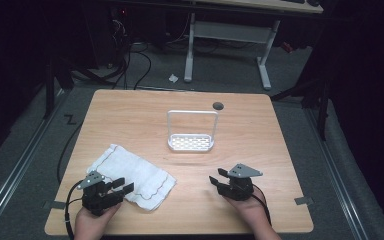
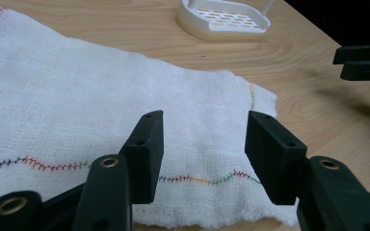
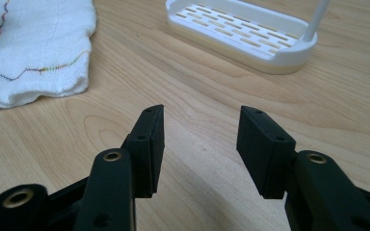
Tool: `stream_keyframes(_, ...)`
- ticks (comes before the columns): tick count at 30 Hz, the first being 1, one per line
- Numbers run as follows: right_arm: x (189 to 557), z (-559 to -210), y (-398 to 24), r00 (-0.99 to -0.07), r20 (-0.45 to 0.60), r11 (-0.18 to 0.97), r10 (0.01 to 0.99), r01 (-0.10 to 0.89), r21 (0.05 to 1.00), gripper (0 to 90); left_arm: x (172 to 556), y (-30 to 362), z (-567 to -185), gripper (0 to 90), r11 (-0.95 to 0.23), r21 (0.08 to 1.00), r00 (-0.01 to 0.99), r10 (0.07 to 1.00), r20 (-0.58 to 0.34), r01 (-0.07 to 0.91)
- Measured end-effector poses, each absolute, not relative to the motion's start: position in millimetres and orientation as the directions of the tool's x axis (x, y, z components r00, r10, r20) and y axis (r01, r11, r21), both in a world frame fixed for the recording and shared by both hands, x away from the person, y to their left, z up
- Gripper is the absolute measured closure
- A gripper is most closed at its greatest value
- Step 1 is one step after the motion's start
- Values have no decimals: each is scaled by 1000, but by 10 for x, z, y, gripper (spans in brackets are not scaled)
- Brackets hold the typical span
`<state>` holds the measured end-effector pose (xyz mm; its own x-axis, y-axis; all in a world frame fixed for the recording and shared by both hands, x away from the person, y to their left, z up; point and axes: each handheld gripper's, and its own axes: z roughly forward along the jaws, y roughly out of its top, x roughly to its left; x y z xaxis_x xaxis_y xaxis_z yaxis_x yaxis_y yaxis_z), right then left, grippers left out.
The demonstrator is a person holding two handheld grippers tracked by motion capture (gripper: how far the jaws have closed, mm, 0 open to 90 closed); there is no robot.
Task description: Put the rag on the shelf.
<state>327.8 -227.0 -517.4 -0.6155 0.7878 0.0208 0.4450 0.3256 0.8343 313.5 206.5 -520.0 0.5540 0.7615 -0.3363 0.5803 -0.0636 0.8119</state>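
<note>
Cloth (image 1: 132, 176), white with a wavy line of coloured stitching near its hem, lies flat on the table (image 1: 260, 130) directly ahead of the left hand-held gripper (image 1: 122, 186), whose jaws stand wide apart above its near edge with nothing between the pads. In the left gripper view the cloth (image 2: 77, 110) spreads beneath and beyond the two black jaws, its stitched hem running just past their tips, and whether the jaw tips touch the fabric cannot be told. The left hand (image 1: 92, 220) holds this hand-held gripper from behind at the near edge of the table. The right hand-held gripper (image 1: 217, 180) sits well apart from the cloth, off to the right of it over bare wood, its jaws likewise spread wide and holding nothing; the right hand (image 1: 252, 212) grips it from behind. In the right gripper view the cloth (image 3: 33, 48) lies ahead and to the left of the jaws, clear of them. A white slotted tray (image 1: 190, 143) with a tall hoop handle stands farther out, beyond both hand-held grippers and between them, apart from the cloth. In the right gripper view the tray (image 3: 241, 33) lies straight ahead of the jaws and a little to the right.
</note>
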Motion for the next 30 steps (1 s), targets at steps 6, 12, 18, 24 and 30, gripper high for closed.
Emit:
stream_keyframes(6, 3275, -5183, -2235, -618, 20, 335, 786, 453, 826, 524, 3179, 2090, -5218, 489, -65, 810, 541, 775, -327, 583)
stream_keyframes(12, 3274, -5228, -2141, -624, 7, 357, 782, 457, 814, 527, 3154, 2152, -5191, 484, -58, 819, 540, 778, -321, 570)
stream_keyframes(18, 3251, -5210, -2049, -644, 46, 349, 763, 472, 810, 618, 3169, 2101, -5204, 695, -102, 813, 540, 793, -281, 573)
stream_keyframes(24, 3339, -5116, -1639, -706, 49, 389, 706, 446, 806, 900, 3211, 1970, -5303, 849, -212, 768, 561, 798, -220, 604)
stream_keyframes(30, 3567, -5166, -1091, -753, 18, 457, 658, 417, 786, 900, 3222, 1895, -5352, 828, -254, 746, 573, 794, -204, 616)
